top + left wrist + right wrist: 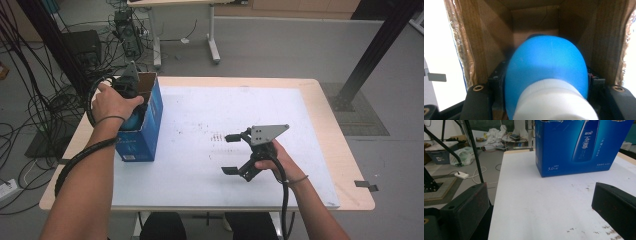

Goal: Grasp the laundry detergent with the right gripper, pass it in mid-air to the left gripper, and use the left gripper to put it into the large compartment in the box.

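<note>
Jaws of the left gripper (131, 95) clamp a blue bottle (546, 72) with a white cap, inside the open blue carton (145, 130); the right gripper (235, 154) rests on the white table (200, 185), jaws wide apart, holding nothing

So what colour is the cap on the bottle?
White cap, blue bottle; clearest in the left gripper view.

Both forearms are bare, each wrist wears a thin dark band, and thick black cables trail from the black grippers.
</note>
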### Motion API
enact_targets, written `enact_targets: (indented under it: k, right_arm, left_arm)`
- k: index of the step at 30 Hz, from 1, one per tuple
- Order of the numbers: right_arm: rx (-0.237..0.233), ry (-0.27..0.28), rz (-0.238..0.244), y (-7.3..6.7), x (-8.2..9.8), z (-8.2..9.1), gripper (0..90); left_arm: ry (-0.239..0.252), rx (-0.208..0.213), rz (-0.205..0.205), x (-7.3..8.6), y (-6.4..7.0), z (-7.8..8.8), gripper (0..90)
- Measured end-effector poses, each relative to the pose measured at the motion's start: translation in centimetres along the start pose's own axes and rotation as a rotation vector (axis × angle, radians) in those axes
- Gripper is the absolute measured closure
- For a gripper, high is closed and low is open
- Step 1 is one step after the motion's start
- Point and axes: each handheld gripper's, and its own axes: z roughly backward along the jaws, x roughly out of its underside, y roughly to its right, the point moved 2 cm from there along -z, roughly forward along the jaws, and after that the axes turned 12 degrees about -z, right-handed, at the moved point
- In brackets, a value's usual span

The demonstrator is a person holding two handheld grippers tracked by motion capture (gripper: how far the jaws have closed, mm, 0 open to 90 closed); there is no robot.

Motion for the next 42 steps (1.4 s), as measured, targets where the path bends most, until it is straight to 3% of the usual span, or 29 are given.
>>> enact_targets:
  k: [22, 30, 42]
  right_arm:
    - [-0.004, -0.013, 0.001, 0.0, -0.1, -0.3, 1.2]
    - [-0.004, -0.015, -0.004, 0.1, 0.0, -0.4, 1.2]
    - [-0.007, -0.021, -0.001, 0.1, -0.2, -0.6, 1.3]
  left_arm:
    - [-0.010, 0.009, -0.004, -0.2, -0.4, 0.0, 37.3]
    - [-0.003, 0.042, 0.006, -0.1, -0.9, 0.0, 36.9]
    - [-0.009, 0.039, 0.010, -0.2, -1.0, 0.4, 31.0]
